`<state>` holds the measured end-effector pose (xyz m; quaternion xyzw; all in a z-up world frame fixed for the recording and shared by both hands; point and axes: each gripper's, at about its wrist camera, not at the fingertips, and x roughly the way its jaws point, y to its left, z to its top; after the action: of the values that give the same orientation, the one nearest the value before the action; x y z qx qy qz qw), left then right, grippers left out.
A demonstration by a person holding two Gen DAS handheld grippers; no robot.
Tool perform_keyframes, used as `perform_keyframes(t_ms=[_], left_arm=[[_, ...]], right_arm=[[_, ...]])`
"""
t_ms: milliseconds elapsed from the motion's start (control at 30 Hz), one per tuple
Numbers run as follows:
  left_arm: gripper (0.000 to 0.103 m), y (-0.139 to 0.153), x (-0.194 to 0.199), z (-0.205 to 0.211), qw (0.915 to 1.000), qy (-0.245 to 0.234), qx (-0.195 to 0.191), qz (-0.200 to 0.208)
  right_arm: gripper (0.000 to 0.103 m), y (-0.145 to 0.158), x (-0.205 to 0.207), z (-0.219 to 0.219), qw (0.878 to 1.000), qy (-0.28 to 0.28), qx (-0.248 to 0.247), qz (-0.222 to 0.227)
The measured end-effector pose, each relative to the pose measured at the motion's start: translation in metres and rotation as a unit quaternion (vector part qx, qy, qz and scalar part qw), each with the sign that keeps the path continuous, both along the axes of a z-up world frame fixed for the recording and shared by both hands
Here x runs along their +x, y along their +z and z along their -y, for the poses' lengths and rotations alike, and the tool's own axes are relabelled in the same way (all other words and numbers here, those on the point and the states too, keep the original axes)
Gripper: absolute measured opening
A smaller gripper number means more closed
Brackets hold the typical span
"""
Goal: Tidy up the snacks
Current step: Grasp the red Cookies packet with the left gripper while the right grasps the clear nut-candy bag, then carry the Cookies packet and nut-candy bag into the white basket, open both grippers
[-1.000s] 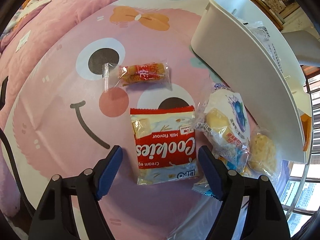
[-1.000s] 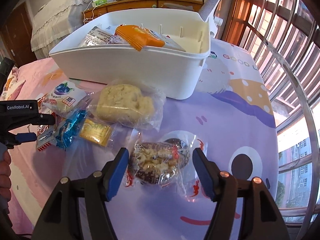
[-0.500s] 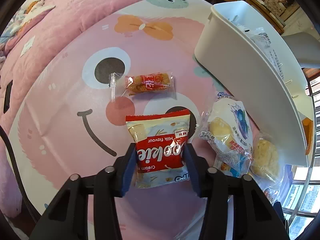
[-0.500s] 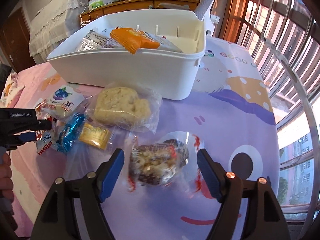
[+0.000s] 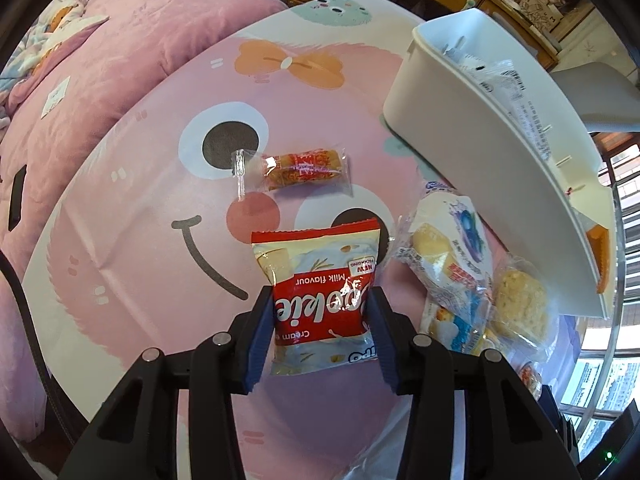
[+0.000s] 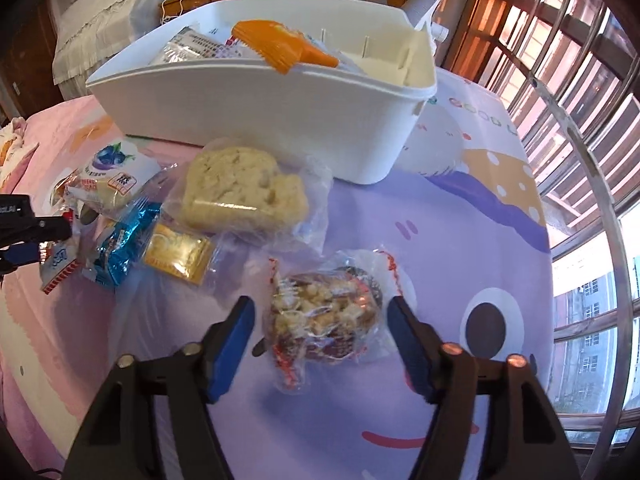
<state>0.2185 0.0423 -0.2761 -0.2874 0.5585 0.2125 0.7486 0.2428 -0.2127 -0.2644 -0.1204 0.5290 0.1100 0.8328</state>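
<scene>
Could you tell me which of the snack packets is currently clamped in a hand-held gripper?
The red cookie packet, pinched in the left hand-held gripper. The right hand-held gripper only straddles the nut cake, open; the rest lie untouched.

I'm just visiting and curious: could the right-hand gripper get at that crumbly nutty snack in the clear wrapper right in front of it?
Probably yes. The right gripper is open, its fingers apart on either side of the crumbly snack, with nothing lying over it. The pale cake and white bin sit farther back.
</scene>
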Motion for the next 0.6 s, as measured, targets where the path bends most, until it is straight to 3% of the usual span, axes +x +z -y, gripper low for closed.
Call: perform_keyframes(t_ms=[200, 600], left_arm=[[0.044, 0.022, -0.008, 0.003, 0.9992, -0.015, -0.004, 0.037], [0.044, 0.075, -0.03, 0.022, 0.9925, -0.072, 0.037, 0.092]], right_arm=[[0.051, 0.003, 0.0, 0.005, 1.0, 0.003, 0.015, -0.005], [0.05, 0.007, -0.021, 0.011, 0.997, 0.001, 0.062, -0.043]])
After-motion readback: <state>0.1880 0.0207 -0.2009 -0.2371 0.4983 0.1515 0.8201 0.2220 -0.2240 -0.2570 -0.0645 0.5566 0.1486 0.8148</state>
